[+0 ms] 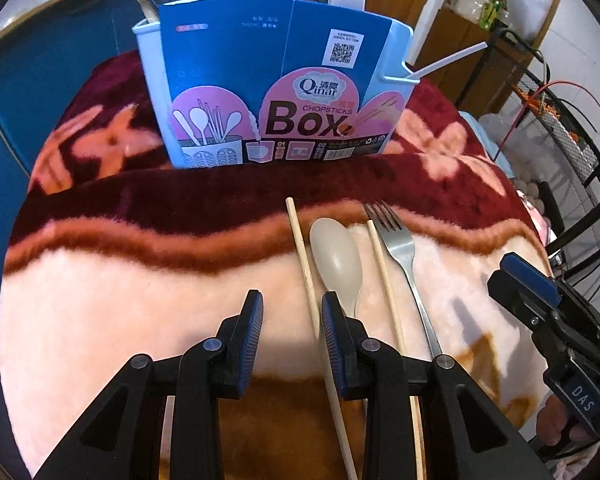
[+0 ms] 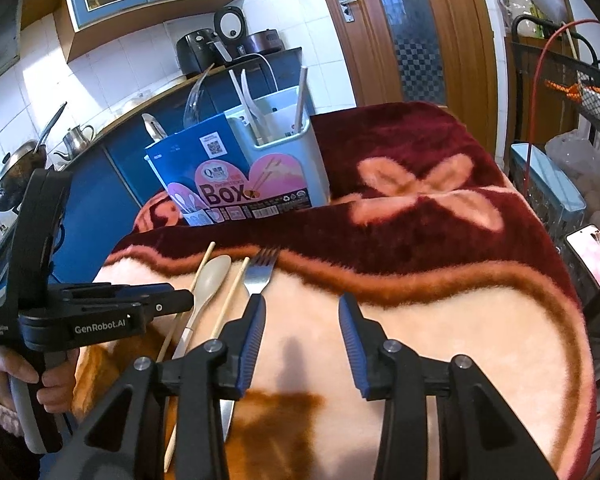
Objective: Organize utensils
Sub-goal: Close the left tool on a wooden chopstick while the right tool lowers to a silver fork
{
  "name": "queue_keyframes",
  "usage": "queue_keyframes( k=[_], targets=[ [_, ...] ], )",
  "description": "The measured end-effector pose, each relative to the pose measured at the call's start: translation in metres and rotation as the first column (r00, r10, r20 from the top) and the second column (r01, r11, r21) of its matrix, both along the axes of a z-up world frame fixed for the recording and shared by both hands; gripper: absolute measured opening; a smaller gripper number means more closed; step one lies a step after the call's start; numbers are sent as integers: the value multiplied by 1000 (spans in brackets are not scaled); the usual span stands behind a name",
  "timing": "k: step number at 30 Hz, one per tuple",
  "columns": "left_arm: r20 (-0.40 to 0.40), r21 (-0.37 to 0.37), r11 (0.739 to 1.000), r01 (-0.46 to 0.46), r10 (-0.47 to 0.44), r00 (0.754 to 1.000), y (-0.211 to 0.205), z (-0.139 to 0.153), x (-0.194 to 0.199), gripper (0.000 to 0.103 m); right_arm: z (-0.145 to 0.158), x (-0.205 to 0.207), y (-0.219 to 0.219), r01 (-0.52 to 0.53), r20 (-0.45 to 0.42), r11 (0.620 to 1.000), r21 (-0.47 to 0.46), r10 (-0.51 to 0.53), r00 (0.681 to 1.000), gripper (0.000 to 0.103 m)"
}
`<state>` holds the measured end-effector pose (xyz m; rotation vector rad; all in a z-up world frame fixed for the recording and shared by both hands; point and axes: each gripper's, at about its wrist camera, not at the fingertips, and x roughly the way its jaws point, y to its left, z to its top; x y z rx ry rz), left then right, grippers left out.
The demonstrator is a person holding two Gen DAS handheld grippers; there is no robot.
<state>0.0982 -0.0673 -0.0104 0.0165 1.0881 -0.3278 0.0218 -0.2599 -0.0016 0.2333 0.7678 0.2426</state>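
Left wrist view: left gripper (image 1: 292,312) spread, nothing pinched, above the blanket (image 1: 140,304); beige spoon (image 1: 336,260), two chopsticks (image 1: 302,256) and metal fork (image 1: 400,248) lie at 1 o'clock of it, blue utensil box (image 1: 276,80) upright at 12 o'clock. Right wrist view: right gripper (image 2: 302,316) spread and empty, the fork (image 2: 260,276) just at its 11 o'clock, the box (image 2: 236,172) further along that line.
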Motion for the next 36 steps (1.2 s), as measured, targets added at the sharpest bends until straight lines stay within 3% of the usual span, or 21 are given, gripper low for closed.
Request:
queue_keyframes(
  k=[12,19,22,30,36],
  targets=[
    [-71,3,1000,21,-21,997,-9,-1,27,31,-7,3,-1,-3,-18,1000,21,3,1000,42],
    [-102,-64,998,2,-9,995,-1,-4,38,8,-11,4,3,-8,-33,1000,19,9,999,43],
    [-100,-101,995,-13,2,995,8,-4,34,5,-10,4,4,-11,-35,1000,13,11,999,43],
    [-17,-191,979,-75,73,997,37,5,6,4,-5,11,18,-78,-90,997,-20,76,993,43],
    [114,-208,972,-112,138,984,63,25,-11,4,-5,20,33,-159,-153,986,-47,150,977,43]
  ],
)
